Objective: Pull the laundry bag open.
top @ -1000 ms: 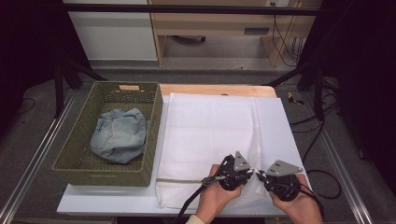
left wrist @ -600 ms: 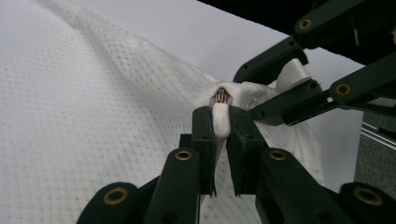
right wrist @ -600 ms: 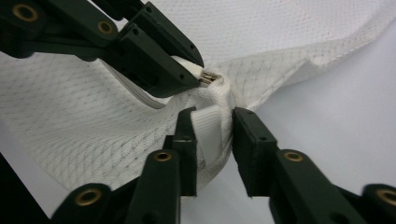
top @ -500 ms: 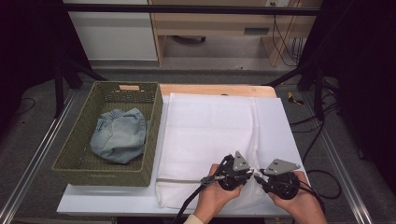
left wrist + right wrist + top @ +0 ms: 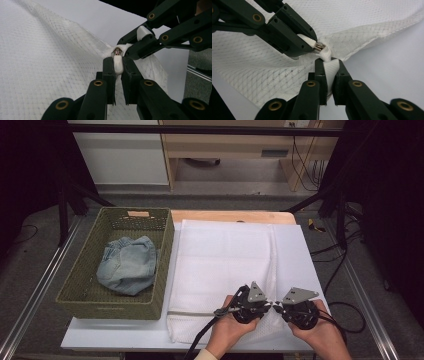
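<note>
A white mesh bag (image 5: 225,265) lies spread on the counter (image 5: 120,335), reaching its near edge. At the bag's near right corner the two grippers meet tip to tip. The left hand-held gripper (image 5: 117,65) is clamped on a white tab by the zipper pull (image 5: 117,52) (the pull is small and metallic). The right hand-held gripper (image 5: 327,62), its jaws having just been closing, is clamped on the bag's white strap (image 5: 329,70). A green basket (image 5: 85,295) with denim (image 5: 127,265) stands along the left edge.
</note>
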`<state>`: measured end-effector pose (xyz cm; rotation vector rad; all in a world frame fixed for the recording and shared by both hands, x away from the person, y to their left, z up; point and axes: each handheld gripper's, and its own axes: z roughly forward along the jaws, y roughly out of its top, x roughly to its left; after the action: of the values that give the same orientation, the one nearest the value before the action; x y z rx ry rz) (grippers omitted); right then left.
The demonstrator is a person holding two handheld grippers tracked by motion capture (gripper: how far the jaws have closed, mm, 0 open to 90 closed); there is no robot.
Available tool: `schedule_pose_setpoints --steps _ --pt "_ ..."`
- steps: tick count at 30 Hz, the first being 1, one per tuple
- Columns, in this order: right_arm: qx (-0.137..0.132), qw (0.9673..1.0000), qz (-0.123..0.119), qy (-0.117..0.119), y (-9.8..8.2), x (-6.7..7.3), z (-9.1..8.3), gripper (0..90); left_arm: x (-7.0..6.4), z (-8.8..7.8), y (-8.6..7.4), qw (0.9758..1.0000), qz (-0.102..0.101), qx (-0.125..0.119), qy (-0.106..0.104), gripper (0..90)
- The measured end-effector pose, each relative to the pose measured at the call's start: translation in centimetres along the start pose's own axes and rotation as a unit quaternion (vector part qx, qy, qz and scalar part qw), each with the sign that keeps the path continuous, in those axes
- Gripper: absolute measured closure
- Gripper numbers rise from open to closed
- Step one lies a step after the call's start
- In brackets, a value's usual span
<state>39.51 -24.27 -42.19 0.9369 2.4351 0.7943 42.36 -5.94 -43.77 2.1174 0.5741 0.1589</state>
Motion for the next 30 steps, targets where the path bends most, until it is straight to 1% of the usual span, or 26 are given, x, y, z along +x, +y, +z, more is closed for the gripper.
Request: schedule_pose_setpoints --steps 3,6,9,12,14,15,18,19,21,26,30 --pt "0.004 0.9999 -0.001 -0.012 0.24 0.23 -0.21 87.2 -0.11 0.06 0.03 0.9999 0.007 -0.002 0.010 81.7" --pt "0.004 0.9997 0.013 -0.022 0.47 0.21 -0.55 87.8 -0.29 0.29 -0.02 0.9998 0.006 -0.008 0.016 81.8" --pt "0.009 0.9992 0.021 -0.032 0.61 0.28 -0.70 88.0 -0.51 0.39 -0.06 0.9997 0.003 -0.014 0.021 81.8" --pt "0.009 0.9988 0.033 -0.034 0.69 0.24 -0.74 88.1 -0.62 0.40 -0.05 0.9995 0.000 -0.016 0.026 81.8" --pt "0.008 0.9987 0.033 -0.038 0.74 0.24 -0.78 88.1 -0.67 0.35 -0.09 0.9995 0.002 -0.017 0.028 81.8" --pt "0.008 0.9987 0.037 -0.035 0.74 0.18 -0.83 88.2 -0.67 0.34 -0.12 0.9994 0.001 -0.019 0.028 81.8" --pt "0.004 0.9985 0.040 -0.037 0.72 0.25 -0.75 88.2 -0.68 0.32 -0.22 0.9994 -0.002 -0.021 0.028 81.8" --pt "0.004 0.9982 0.046 -0.038 0.73 0.26 -0.77 88.2 -0.69 0.33 -0.25 0.9994 -0.002 -0.021 0.029 81.8" --pt "0.002 0.9980 0.050 -0.040 0.66 0.31 -0.72 88.3 -0.73 0.43 -0.37 0.9993 -0.003 -0.022 0.031 81.8" --pt "0.000 0.9977 0.055 -0.040 0.31 0.41 -0.53 88.3 -0.80 0.62 -0.84 0.9993 -0.009 -0.024 0.027 81.9" --pt "-0.002 0.9972 0.063 -0.040 0.08 0.40 -0.38 88.3 -0.83 0.69 -0.92 0.9993 -0.009 -0.025 0.027 81.9"
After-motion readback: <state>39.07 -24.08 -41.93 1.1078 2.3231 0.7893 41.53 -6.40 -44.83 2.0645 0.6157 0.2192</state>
